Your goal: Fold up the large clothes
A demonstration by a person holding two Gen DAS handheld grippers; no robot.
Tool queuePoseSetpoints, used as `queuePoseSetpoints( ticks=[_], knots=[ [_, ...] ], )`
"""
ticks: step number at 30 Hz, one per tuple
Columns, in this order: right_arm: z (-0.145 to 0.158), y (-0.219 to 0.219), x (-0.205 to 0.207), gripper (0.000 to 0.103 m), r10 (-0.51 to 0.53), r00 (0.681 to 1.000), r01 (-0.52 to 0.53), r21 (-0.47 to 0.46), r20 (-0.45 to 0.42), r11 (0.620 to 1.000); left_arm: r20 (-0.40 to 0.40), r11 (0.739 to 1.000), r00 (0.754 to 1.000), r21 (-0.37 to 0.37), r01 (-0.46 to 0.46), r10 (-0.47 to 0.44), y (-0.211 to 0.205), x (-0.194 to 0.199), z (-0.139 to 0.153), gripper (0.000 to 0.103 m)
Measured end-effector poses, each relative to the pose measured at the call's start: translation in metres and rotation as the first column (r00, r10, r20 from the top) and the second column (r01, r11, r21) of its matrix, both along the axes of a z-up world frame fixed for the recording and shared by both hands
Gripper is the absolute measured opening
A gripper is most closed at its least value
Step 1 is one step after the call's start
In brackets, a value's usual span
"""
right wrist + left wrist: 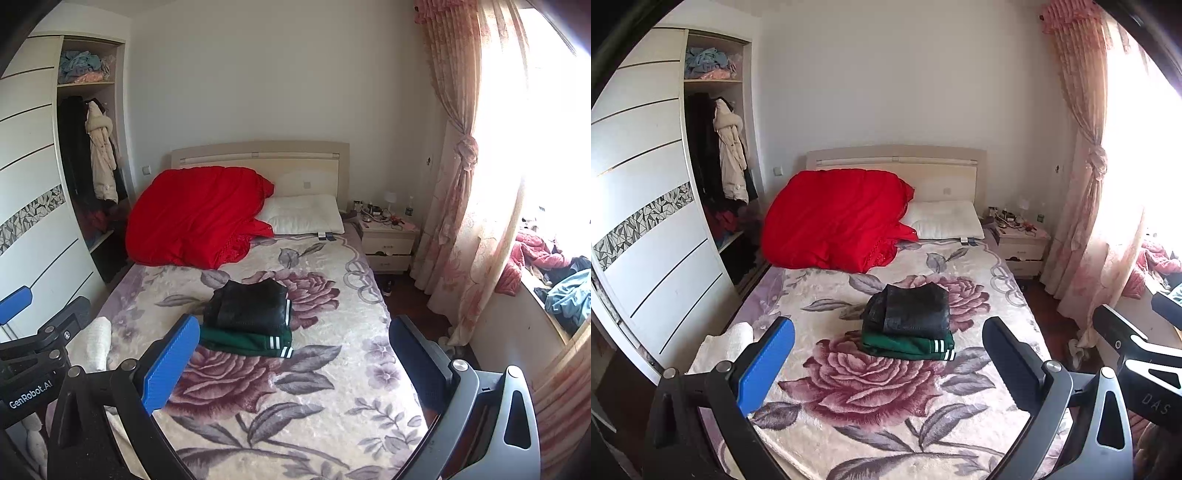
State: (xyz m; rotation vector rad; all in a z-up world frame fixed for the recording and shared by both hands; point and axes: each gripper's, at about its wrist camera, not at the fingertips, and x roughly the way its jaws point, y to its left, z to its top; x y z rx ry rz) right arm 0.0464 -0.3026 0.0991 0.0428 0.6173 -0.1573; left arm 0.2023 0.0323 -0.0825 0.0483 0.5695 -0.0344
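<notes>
A folded black garment (910,308) lies on top of a folded green garment with white stripes (910,347) in the middle of the flowered bed (871,417). Both show in the right wrist view too, the black one (251,302) above the green one (247,341). My left gripper (886,369) is open and empty, held above the bed's near end, short of the stack. My right gripper (291,362) is open and empty, beside the left one. A pile of unfolded clothes (561,284) lies on the window ledge at the right.
A red quilt (834,218) and a white pillow (945,219) lie at the head of the bed. A white towel (724,347) lies on the bed's left edge. An open wardrobe (716,166) stands left. A nightstand (388,240) and curtain (465,184) stand right.
</notes>
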Motion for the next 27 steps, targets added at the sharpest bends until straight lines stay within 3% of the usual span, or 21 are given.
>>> queuePoseSetpoints(
  ticks=[27],
  knots=[
    [-0.0043,0.0069,0.0047,0.103,0.03,0.999,-0.03,0.007,-0.01,1.0,0.022,1.0,0.999,0.017,-0.025,0.025,0.0003,-0.0034,0.0025,0.103]
  ],
)
